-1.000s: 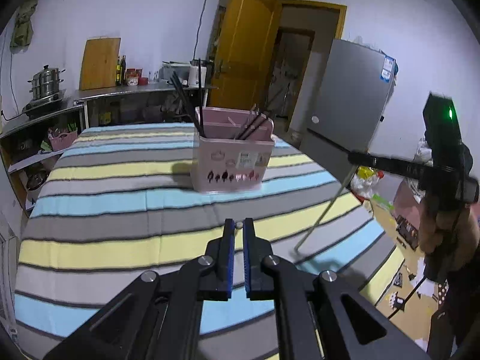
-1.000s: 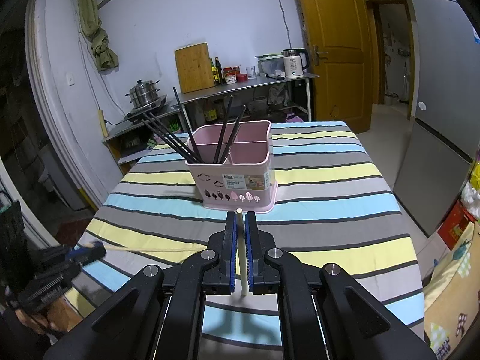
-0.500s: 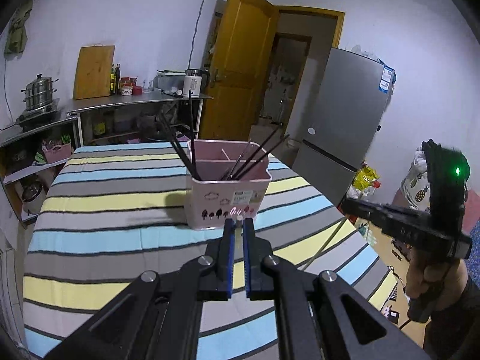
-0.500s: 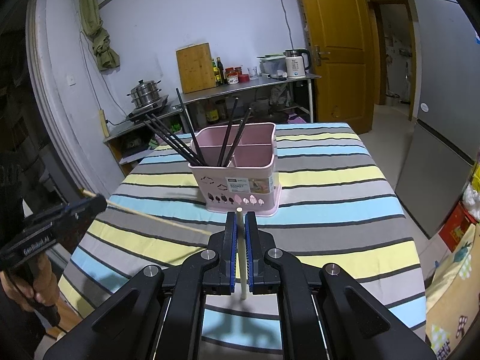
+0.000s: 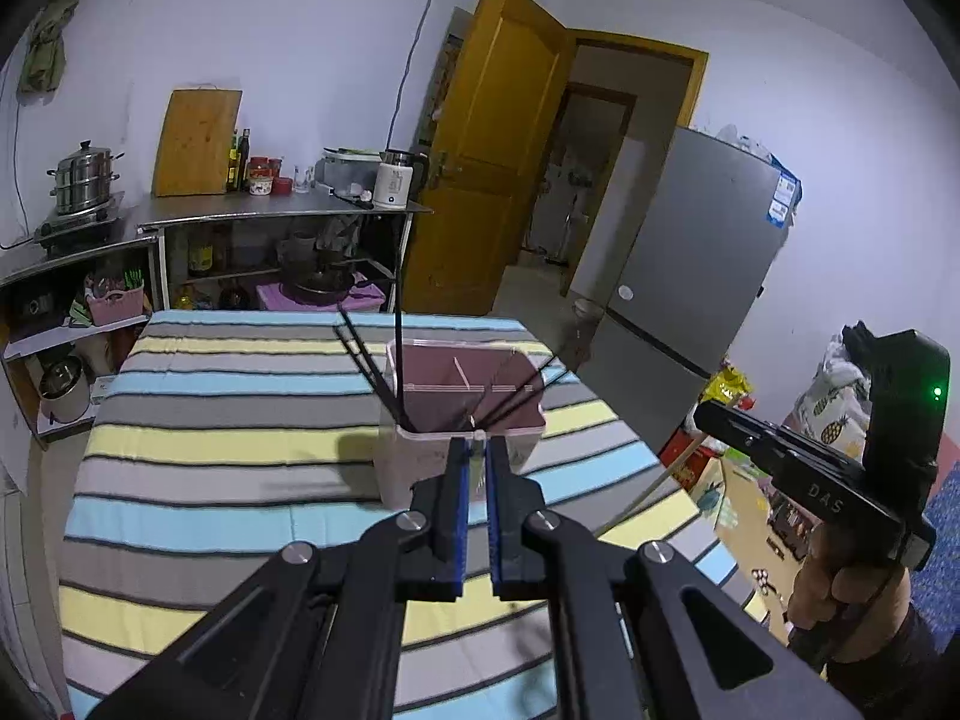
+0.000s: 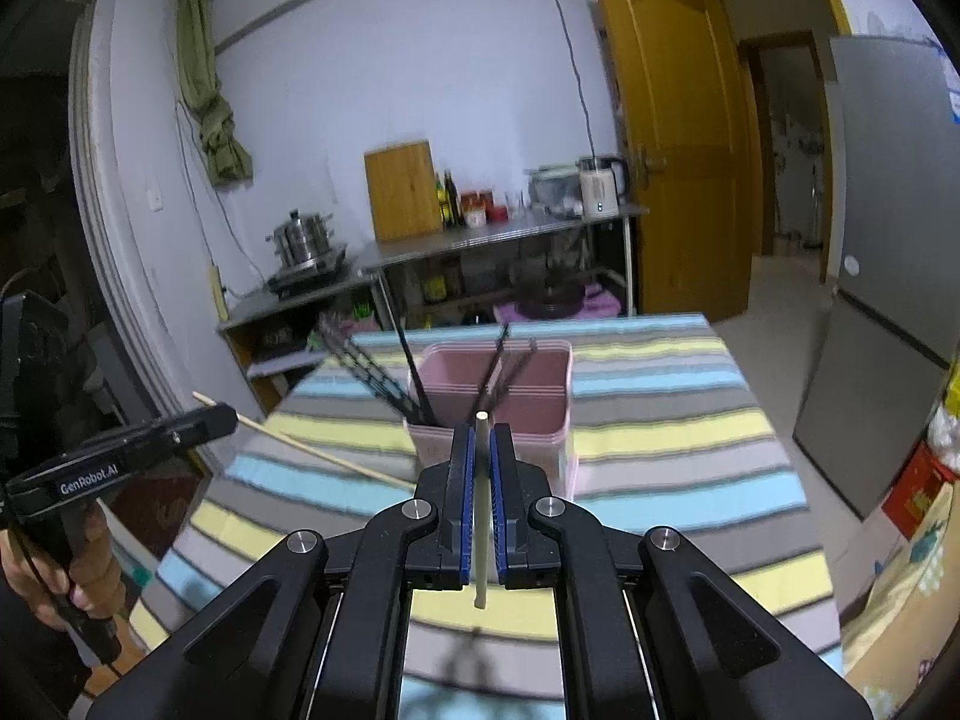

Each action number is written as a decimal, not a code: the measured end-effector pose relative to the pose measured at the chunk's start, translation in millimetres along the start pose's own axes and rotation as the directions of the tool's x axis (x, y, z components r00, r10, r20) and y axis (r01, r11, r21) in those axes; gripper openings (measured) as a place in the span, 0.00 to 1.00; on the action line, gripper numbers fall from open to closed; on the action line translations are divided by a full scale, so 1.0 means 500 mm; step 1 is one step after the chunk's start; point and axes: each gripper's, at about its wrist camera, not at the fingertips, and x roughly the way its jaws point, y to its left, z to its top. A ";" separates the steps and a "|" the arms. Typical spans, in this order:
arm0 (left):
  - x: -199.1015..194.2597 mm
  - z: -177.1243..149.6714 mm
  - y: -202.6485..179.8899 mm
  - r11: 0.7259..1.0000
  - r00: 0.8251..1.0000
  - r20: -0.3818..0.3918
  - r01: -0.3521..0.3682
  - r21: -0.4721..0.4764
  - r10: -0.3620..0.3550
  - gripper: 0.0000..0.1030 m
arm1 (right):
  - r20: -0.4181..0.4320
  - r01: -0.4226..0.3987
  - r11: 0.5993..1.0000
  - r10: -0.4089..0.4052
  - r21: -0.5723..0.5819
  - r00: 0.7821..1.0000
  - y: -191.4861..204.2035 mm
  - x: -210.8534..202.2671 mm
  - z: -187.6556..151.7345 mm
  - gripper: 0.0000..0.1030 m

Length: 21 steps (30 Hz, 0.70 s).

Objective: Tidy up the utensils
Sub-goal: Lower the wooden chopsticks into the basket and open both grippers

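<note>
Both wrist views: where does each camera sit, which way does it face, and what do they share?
Left wrist: on the left gripper, facing the pink utensil basket; the right gripper and hand show at right.
Right wrist: on the right gripper, shut on a pale chopstick, facing the basket; the left gripper shows at left.
Shared: basket, striped tablecloth, yellow door.

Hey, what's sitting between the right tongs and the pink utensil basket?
Nothing but striped tablecloth. In the right wrist view, the right tongs, shut on a pale chopstick, sit just short of the pink basket.
</note>
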 end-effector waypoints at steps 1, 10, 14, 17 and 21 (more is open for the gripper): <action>0.001 0.009 0.001 1.000 1.000 0.002 -0.002 -0.002 0.002 0.05 | 0.011 0.000 1.000 0.000 0.003 1.000 0.001 0.000 0.009 0.05; 0.012 0.105 0.020 1.000 0.999 0.049 -0.015 -0.024 0.016 0.05 | 0.136 -0.032 0.996 0.021 0.078 0.990 -0.001 0.023 0.105 0.05; 0.031 0.129 0.031 0.999 0.998 0.053 -0.027 -0.023 0.028 0.05 | 0.164 -0.038 0.995 0.022 0.095 0.986 -0.002 0.048 0.131 0.05; 0.054 0.135 0.039 0.999 0.999 0.039 -0.029 -0.024 0.030 0.05 | 0.165 -0.034 0.994 0.017 0.101 0.986 -0.003 0.077 0.138 0.05; 0.088 0.132 0.048 0.999 0.999 0.013 -0.034 -0.027 0.035 0.05 | 0.147 -0.032 0.994 0.016 0.108 0.989 -0.008 0.119 0.133 0.05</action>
